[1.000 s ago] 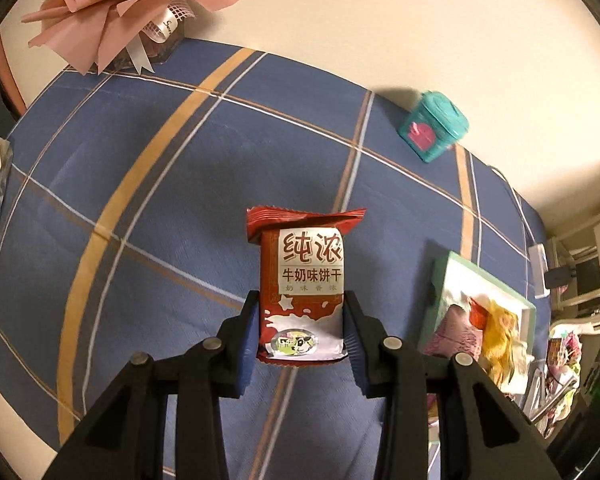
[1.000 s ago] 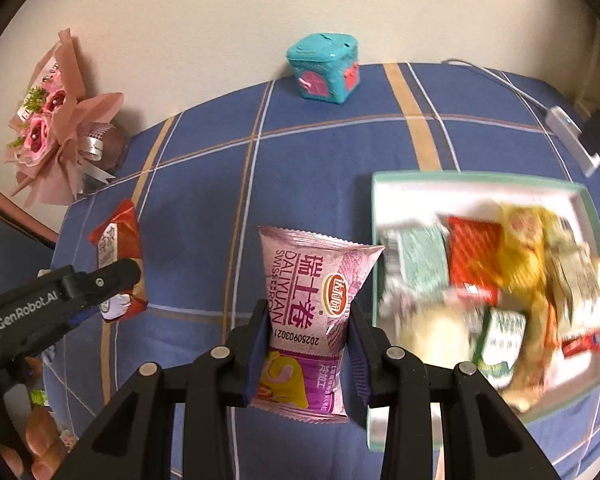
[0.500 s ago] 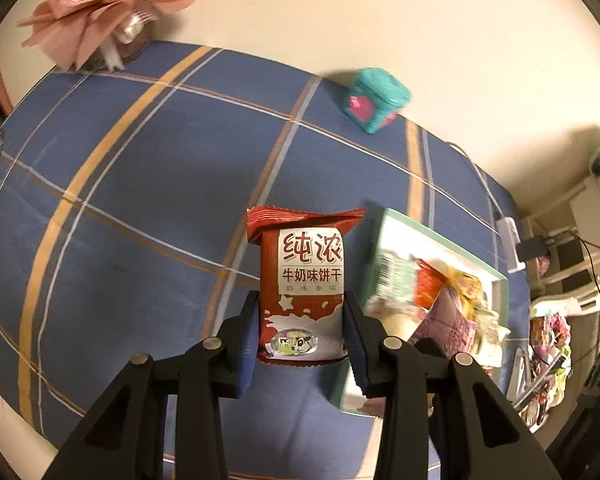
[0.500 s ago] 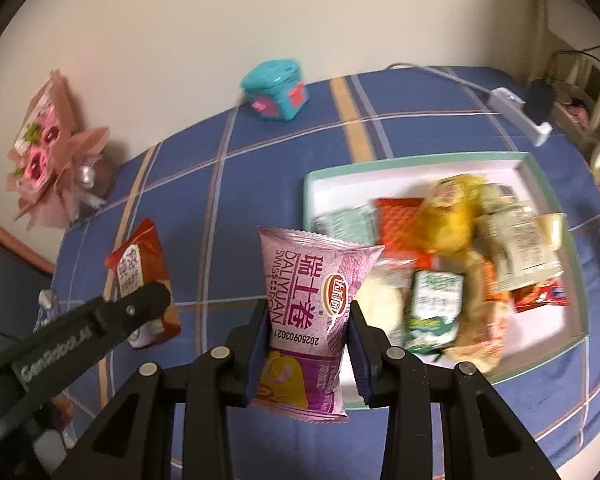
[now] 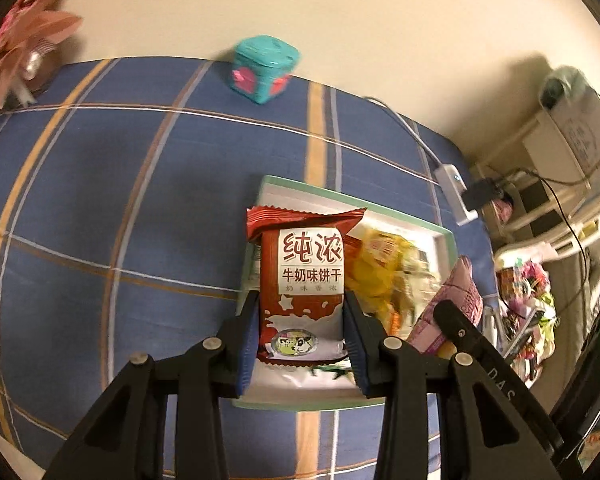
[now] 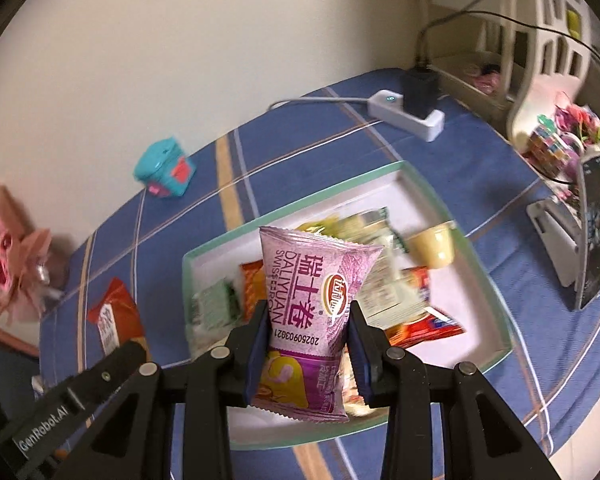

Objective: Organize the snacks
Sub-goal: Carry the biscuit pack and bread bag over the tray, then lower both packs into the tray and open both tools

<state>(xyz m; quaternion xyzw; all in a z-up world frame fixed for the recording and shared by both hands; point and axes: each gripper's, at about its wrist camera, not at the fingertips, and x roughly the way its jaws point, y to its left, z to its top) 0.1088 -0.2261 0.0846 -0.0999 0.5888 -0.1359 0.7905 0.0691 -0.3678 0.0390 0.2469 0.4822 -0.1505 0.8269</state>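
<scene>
Covering the whole surface, a blue plaid cloth is seen under everything, its far edge met by a cream wall. A white tray with a green rim lies on the cloth, heaped with snack packets whose labels are blurred and cannot be read. In the left wrist view much of the tray is blocked by what is held in front of it.

The left gripper is clamped on a red biscuit packet, held upright above the tray's near left part. The right gripper is clamped on a pink Swiss-roll packet, also upright, over the tray's near edge. In the left wrist view only the top of the pink packet is shown, the rest being hidden behind a black finger of the right gripper.

A pink bouquet is cut off at the frame edge. A white power strip with a black plug is seen at the far side of the cloth. A phone on a stand and a yellow cup inside the tray are shown only by the right wrist view. A teal box stands near the wall, well apart from the tray.
</scene>
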